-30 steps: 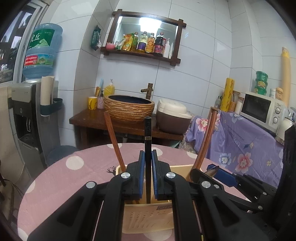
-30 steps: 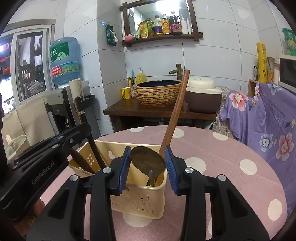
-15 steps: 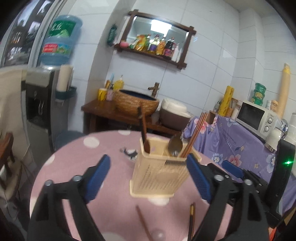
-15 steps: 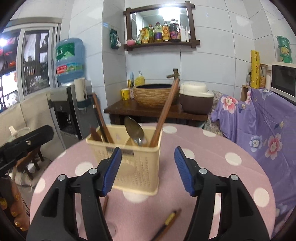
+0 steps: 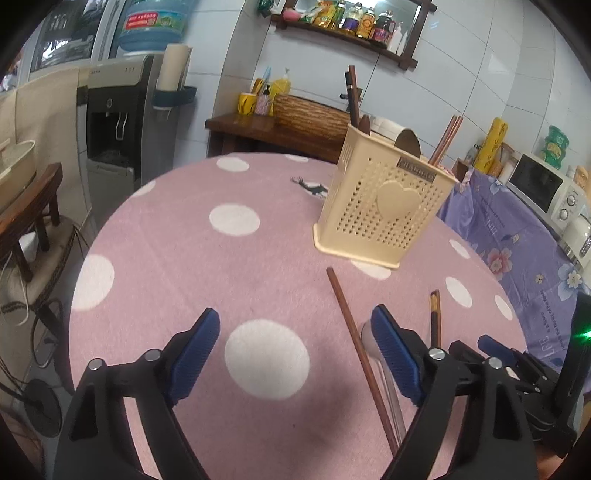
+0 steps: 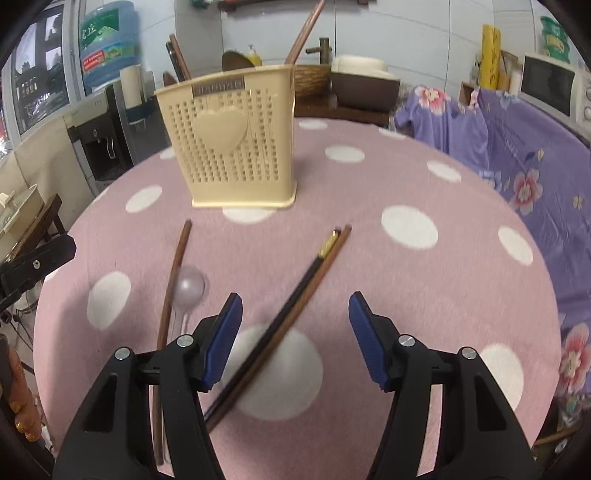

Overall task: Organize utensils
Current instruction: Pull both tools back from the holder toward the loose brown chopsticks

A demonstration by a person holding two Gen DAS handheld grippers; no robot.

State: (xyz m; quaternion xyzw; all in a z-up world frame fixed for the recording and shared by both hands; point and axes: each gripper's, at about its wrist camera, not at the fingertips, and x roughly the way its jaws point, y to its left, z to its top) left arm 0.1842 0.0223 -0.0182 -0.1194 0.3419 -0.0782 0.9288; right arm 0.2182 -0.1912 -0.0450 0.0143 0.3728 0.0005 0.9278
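Utensils lie both in and in front of a cream perforated plastic utensil holder standing upright on the round table with a pink, white-dotted cloth. The holder bears a raised heart on its front and a small metal label plate near the rim whose lettering is too blurred to read. Out of its top stand a pair of reddish-brown chopsticks, a dark wooden-handled utensil and the bowl of a metal spoon.

On the cloth nearer the cameras lie a single brown wooden chopstick, a clear plastic spoon just beside it and touching its side, and a crossed-close pair made of a black chopstick with a gold tip and a brown chopstick lying side by side.

The left gripper hovers over the table with its blue-padded jaws spread wide and nothing between them; the single chopstick and clear spoon lie by its right pad. The right gripper likewise has its jaws wide apart and empty, hanging above the lower end of the black and brown pair.

Behind, a blue water bottle on a dispenser carries a red label with white figures, partly legible as "8000". A white microwave stands on a purple flowered cloth.
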